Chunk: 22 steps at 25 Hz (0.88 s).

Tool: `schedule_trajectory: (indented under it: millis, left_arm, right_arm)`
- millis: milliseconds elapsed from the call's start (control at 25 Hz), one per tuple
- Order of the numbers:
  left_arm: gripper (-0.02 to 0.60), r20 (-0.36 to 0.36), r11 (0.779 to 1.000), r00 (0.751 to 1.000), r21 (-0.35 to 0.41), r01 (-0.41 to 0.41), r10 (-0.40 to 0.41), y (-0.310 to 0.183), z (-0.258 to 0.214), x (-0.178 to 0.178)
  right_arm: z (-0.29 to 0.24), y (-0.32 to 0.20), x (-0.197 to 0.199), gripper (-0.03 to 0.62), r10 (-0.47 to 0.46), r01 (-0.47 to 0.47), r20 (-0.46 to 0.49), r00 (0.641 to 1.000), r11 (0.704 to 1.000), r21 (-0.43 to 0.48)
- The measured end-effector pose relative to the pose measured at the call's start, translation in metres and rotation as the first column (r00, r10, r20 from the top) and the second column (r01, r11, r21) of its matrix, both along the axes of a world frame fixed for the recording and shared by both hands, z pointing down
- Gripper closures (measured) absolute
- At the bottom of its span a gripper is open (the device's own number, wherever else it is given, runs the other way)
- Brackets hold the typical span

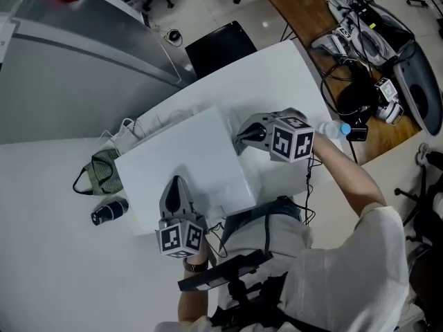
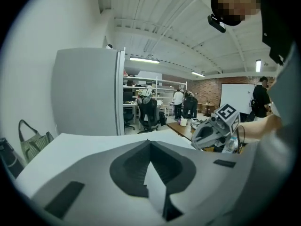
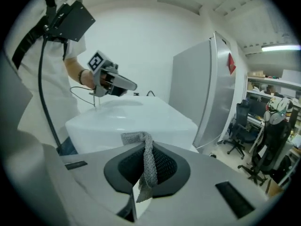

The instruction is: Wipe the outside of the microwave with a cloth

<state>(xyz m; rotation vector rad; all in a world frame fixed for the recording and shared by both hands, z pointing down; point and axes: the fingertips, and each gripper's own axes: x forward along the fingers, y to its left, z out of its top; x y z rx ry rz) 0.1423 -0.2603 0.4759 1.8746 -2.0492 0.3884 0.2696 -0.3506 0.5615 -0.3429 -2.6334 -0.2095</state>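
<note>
Grey knitted cloth (image 3: 146,166): one piece, pinched upright in the fully closed jaws of the right gripper (image 3: 143,147). A folded end stood above the tips and a loose corner hung below. I placed that gripper (image 1: 240,142) at the right end of the microwave, jaws pointing left toward the casing.

White microwave (image 1: 183,168): one, standing on the white table (image 1: 41,254) close to its near edge. The long axis ran left to right, with the right end set somewhat farther away and the top face level. I could not tell which face carried the door.

Item three, the left gripper (image 1: 174,183): over the near part of the microwave's top, jaws pointing far. In its own view I read the jaws as closed tip to tip, with nothing between them.

Left margin: green bag (image 1: 104,171) and black cylinder (image 1: 109,211), both just beside the microwave's left end. Thin white cords (image 1: 135,126) lay at its far left corner.

Right and far margin: bare table ran from the microwave to the table's far edge. A clear bottle (image 1: 334,128) stood near the right edge.

Beyond the table: black chair (image 1: 221,47), brown desk (image 1: 308,19) loaded with cables, grey cabinet (image 1: 76,68).
</note>
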Motion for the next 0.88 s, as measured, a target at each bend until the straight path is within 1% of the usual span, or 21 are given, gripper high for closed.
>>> schedule_trajectory:
  millis: [80,160,280,360,520,600,680,760,840,880]
  left_arm:
    - [0.558,-0.014,1.000,1.000,0.012,0.018,-0.018,0.004,-0.002,0.001]
    - [0.558,-0.007,1.000,1.000,0.020,0.021,-0.021,0.007,-0.004,0.002]
    - [0.558,0.031,1.000,0.999,0.002,-0.007,0.007,0.010,-0.007,0.010]
    - [0.558,0.040,1.000,0.999,-0.011,-0.022,0.022,0.012,-0.003,0.013]
    - [0.558,0.029,1.000,1.000,-0.009,-0.004,0.005,0.013,-0.002,0.015]
    - [0.558,0.028,1.000,1.000,-0.003,0.003,-0.003,0.013,-0.004,0.016]
    - [0.558,0.046,1.000,0.999,-0.018,-0.006,0.007,0.010,-0.002,0.016]
    - [0.557,0.074,0.998,0.997,-0.052,-0.023,0.027,0.007,0.005,0.016]
    - [0.557,0.074,0.998,0.997,-0.067,-0.023,0.027,0.007,0.011,0.015]
    - [0.557,0.066,0.998,0.998,-0.065,-0.011,0.015,0.007,0.013,0.013]
  right_arm:
    - [0.005,-0.025,-0.015,0.565,0.013,-0.012,-0.010,1.000,1.000,0.006]
    - [0.010,-0.052,-0.029,0.565,0.046,-0.046,-0.013,0.999,0.999,0.009]
    - [0.013,-0.093,-0.047,0.565,0.136,-0.136,0.003,0.991,0.991,-0.002]
    - [0.014,-0.116,-0.055,0.565,0.194,-0.194,0.011,0.981,0.981,-0.011]
    - [0.019,-0.147,-0.056,0.565,0.293,-0.293,0.012,0.956,0.956,0.012]
    - [0.019,-0.147,-0.048,0.565,0.315,-0.315,0.013,0.949,0.949,0.012]
    - [0.015,-0.135,-0.036,0.565,0.297,-0.297,0.016,0.955,0.955,0.008]
    - [0.013,-0.110,-0.017,0.565,0.255,-0.254,0.024,0.967,0.967,-0.007]
    - [0.010,-0.070,0.009,0.565,0.181,-0.179,0.035,0.983,0.983,-0.050]
    - [0.009,-0.045,0.023,0.565,0.125,-0.121,0.041,0.991,0.989,-0.081]
